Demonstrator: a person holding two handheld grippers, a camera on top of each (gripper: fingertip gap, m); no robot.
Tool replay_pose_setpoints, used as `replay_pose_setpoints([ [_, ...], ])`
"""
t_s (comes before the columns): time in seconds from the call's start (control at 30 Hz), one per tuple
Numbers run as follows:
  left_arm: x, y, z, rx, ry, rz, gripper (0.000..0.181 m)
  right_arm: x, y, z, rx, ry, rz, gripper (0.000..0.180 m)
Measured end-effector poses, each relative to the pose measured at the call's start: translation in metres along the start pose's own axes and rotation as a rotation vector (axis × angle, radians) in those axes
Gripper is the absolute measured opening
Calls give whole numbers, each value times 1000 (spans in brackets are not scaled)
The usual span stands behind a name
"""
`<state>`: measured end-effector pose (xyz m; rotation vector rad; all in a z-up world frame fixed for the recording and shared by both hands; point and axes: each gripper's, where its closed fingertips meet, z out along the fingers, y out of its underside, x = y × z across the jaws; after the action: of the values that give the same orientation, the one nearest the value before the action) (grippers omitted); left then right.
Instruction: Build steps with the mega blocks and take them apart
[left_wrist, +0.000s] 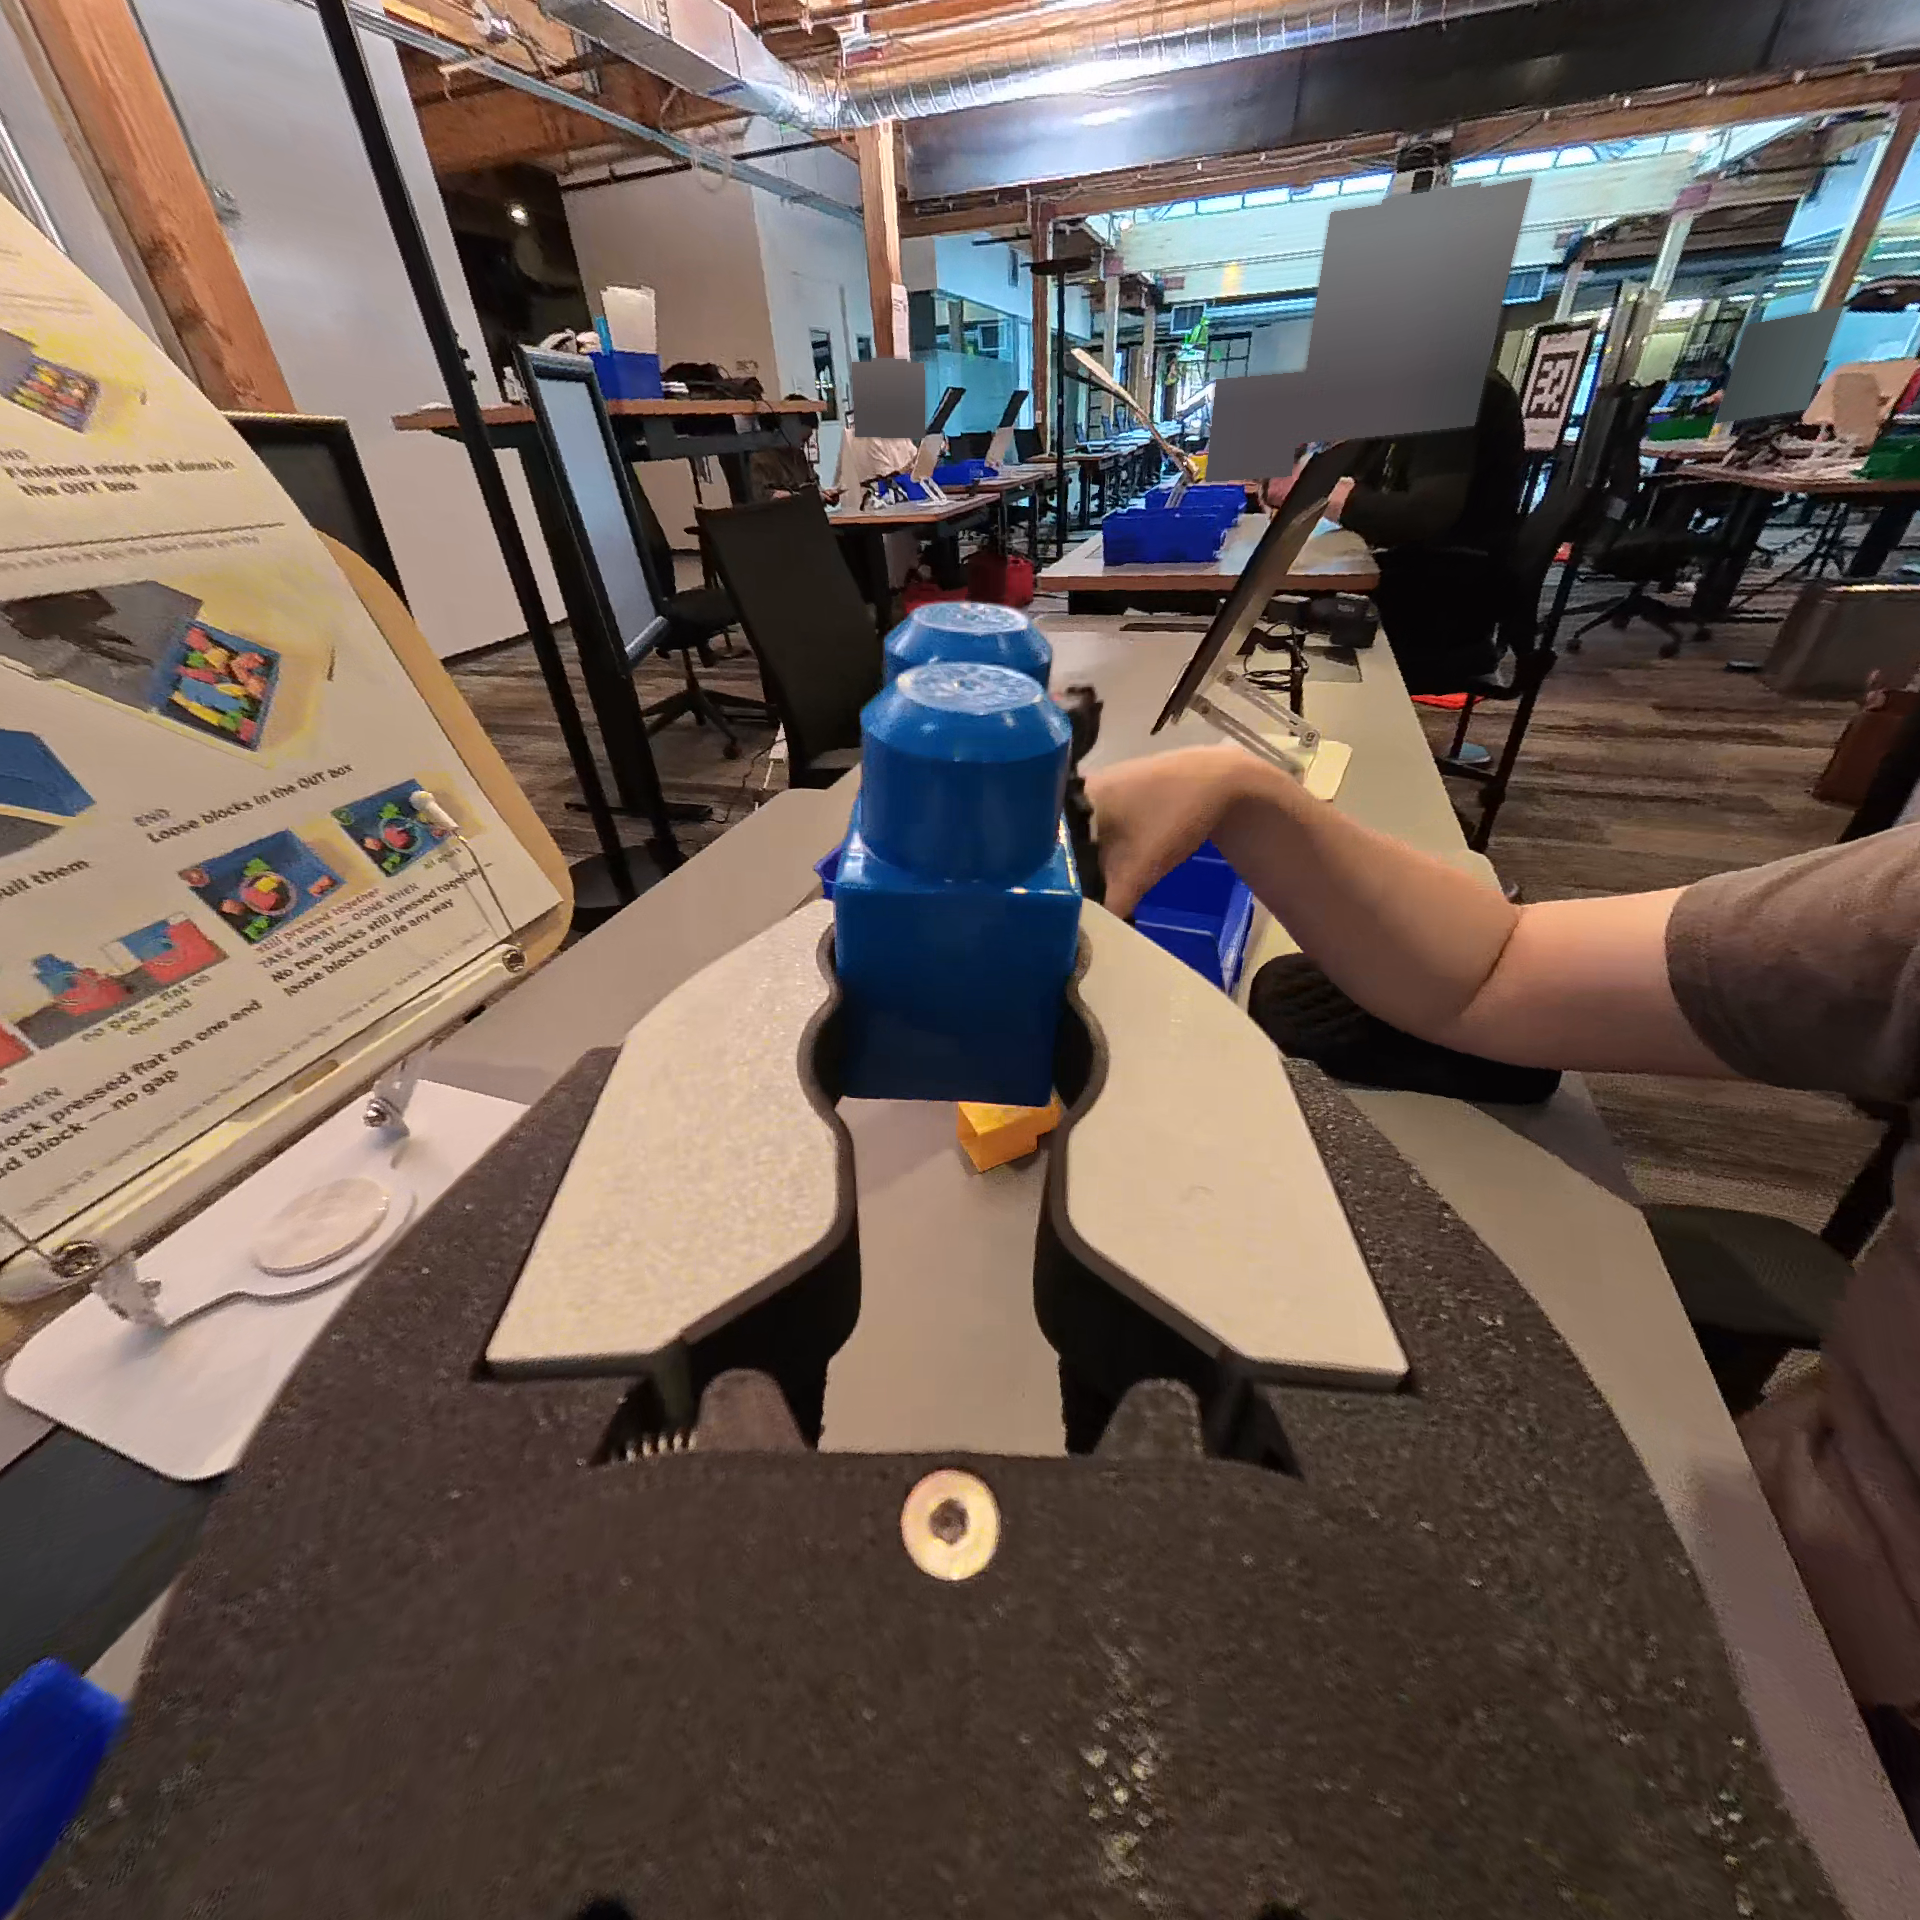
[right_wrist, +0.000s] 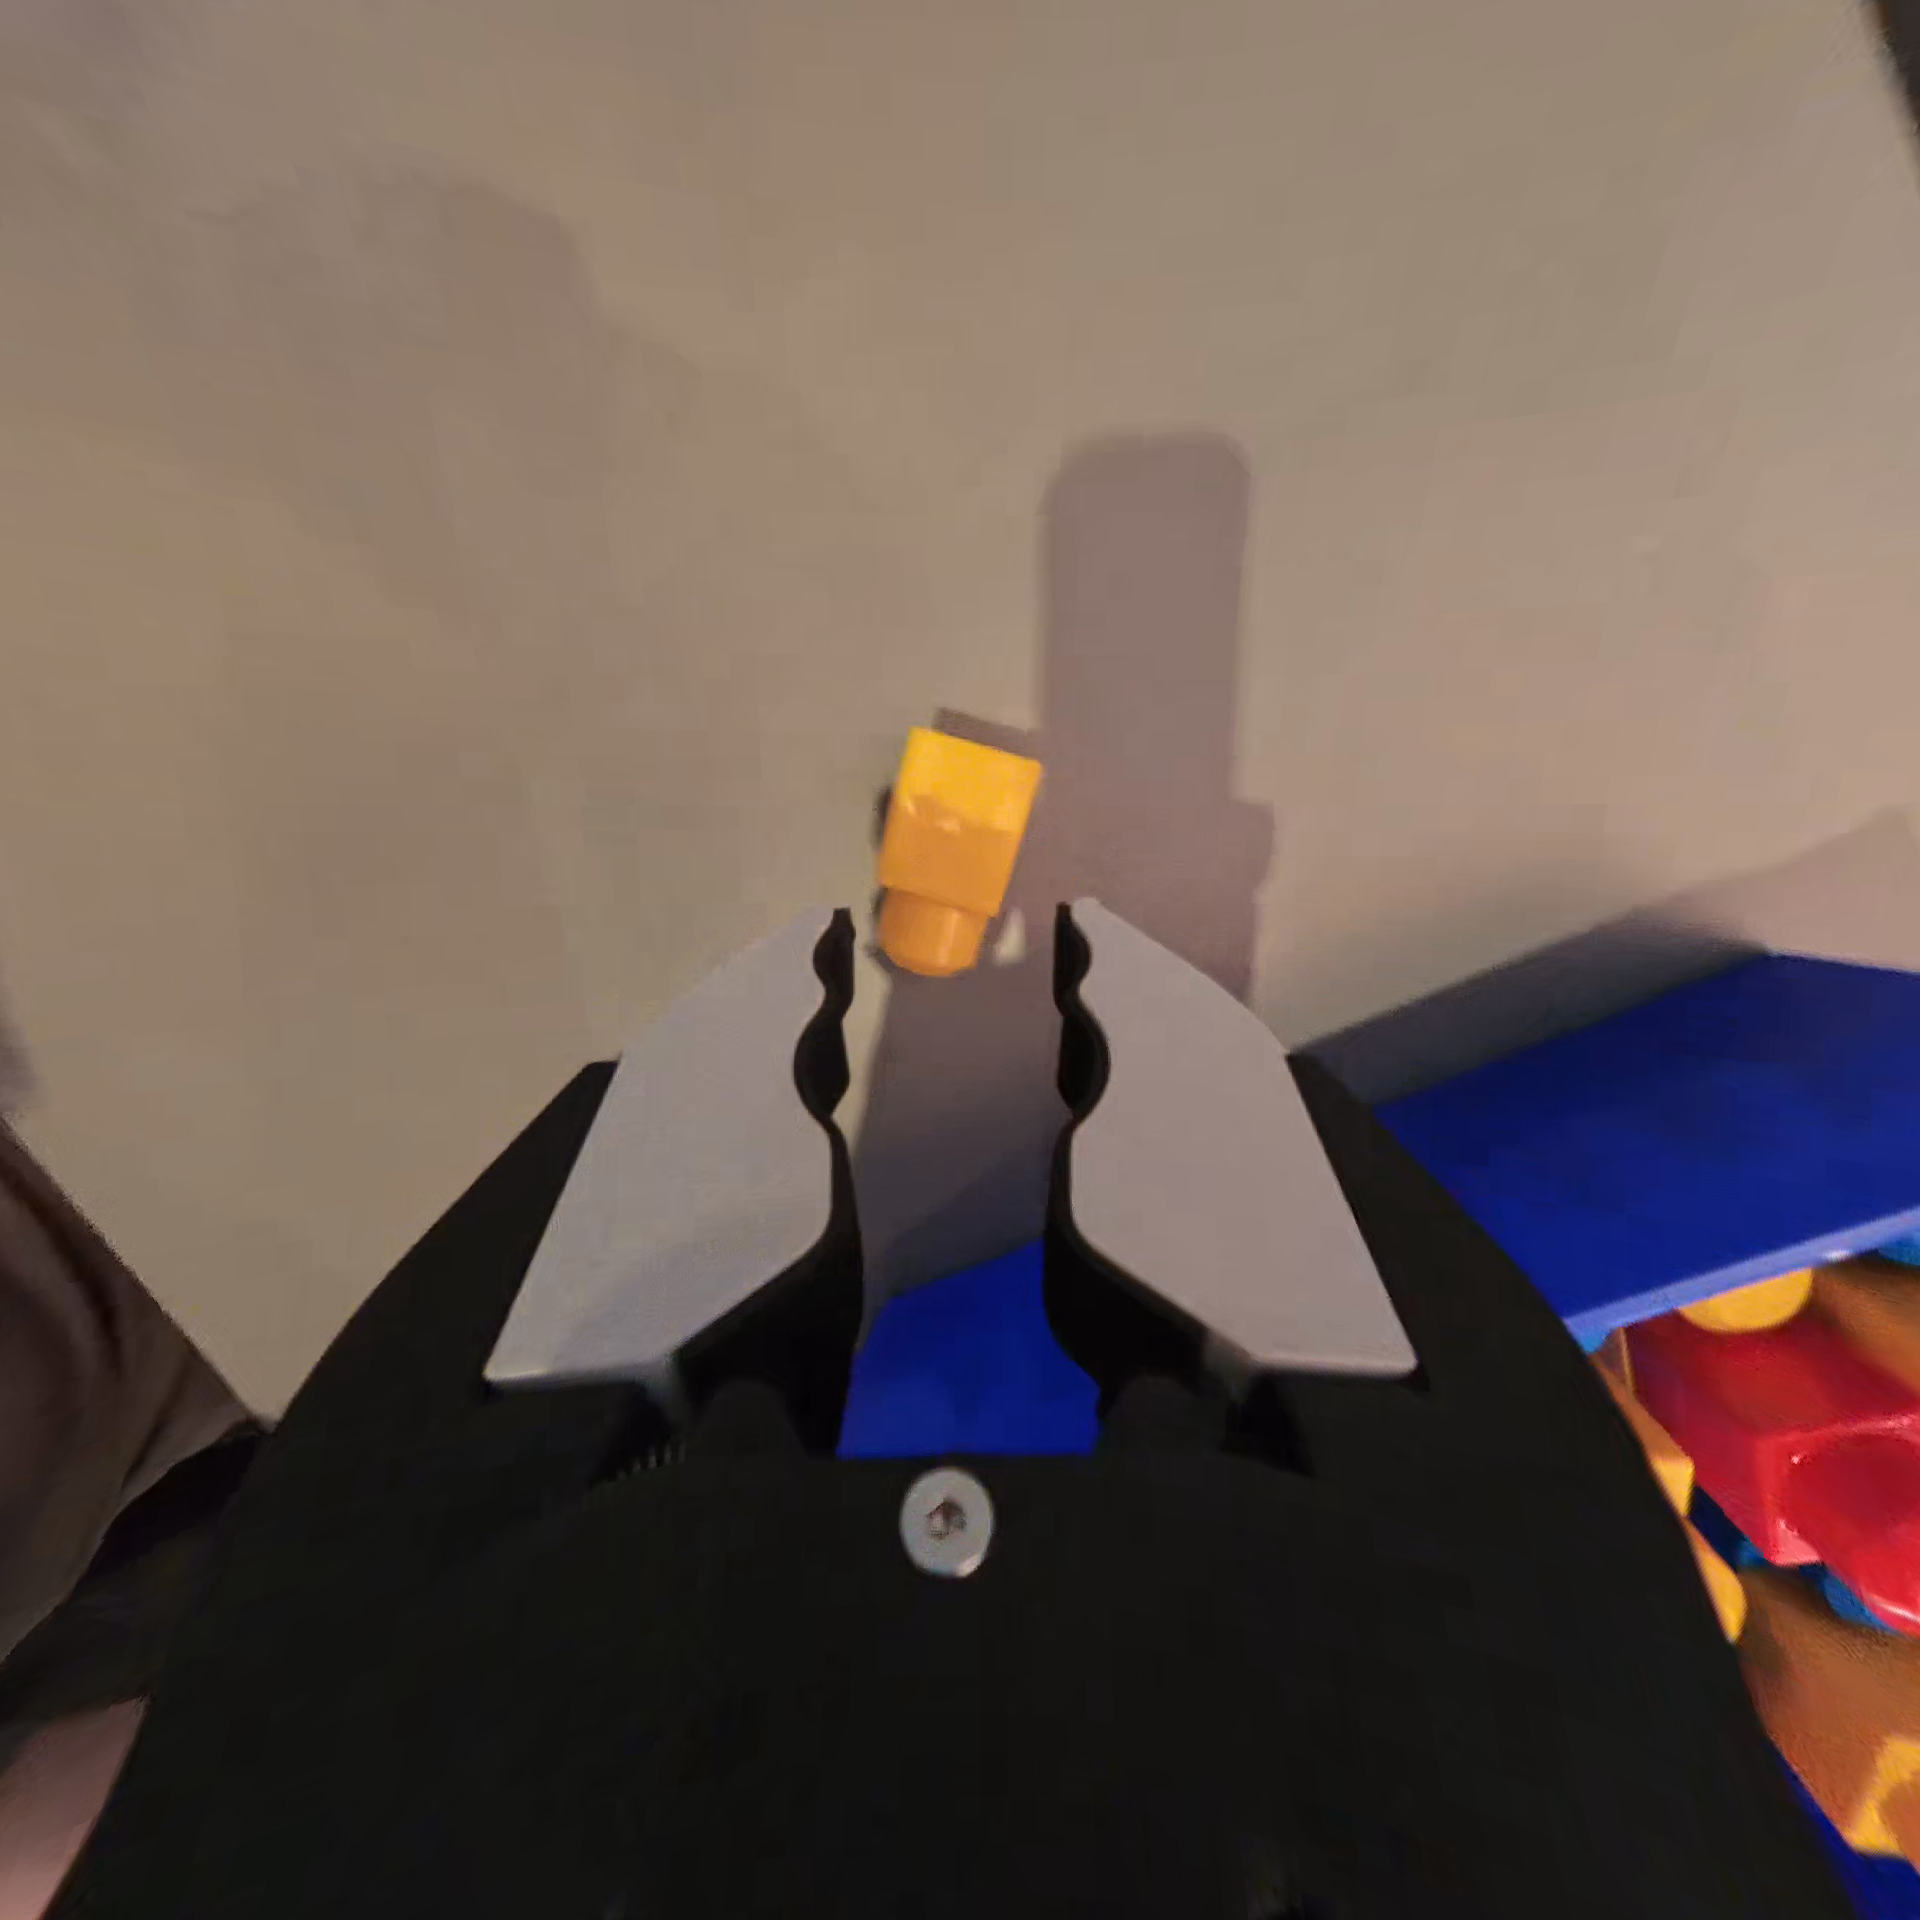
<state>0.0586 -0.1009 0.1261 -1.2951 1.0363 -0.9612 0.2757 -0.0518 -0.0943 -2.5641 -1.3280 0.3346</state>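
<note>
1. Clamped in the left claw (left_wrist: 951, 1023), the blue block (left_wrist: 956, 935) stands studs up, lifted off the table (left_wrist: 935, 1299)
2. Right claw (right_wrist: 954, 935) gapes, holding nothing (view blurred); the yellow block (right_wrist: 951, 847) lies at 12 o'clock just past its tips
3. Risk: closing on the stud could flick it away, or knock it askew
4. Blue bin (right_wrist: 1662, 1143) of blocks at 3 o'clock

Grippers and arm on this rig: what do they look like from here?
Both the left gripper and right gripper have pale grey fingers with wavy black inner pads, a black textured body and a silver screw. The person's arm wears a grey-brown short sleeve.
</note>
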Motion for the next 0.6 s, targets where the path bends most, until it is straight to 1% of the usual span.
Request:
replay_pose_setpoints([
  [0.07, 1, -2, -2, 4, 1, 0, 36, 2, 13, 18, -115, 15, 1, 40],
  [0.13, 2, -2, -3, 4, 12, -9, 36, -1, 21, 33, -191, 9, -20, 42],
  [0.2, 2, -1, -2, 1, 18, -17, 36, -6, 26, 43, -245, -8, -48, 48],
  [0.3, 2, -1, -2, 2, 27, -22, 36, -6, 33, 51, -298, 7, -76, 50],
  [0.4, 2, -1, -3, 1, 28, -21, 36, 9, 36, 51, -316, 85, -83, 52],
  [0.6, 3, 2, 0, -13, 38, -27, 36, 39, 27, 45, -260, 236, -74, 52],
])
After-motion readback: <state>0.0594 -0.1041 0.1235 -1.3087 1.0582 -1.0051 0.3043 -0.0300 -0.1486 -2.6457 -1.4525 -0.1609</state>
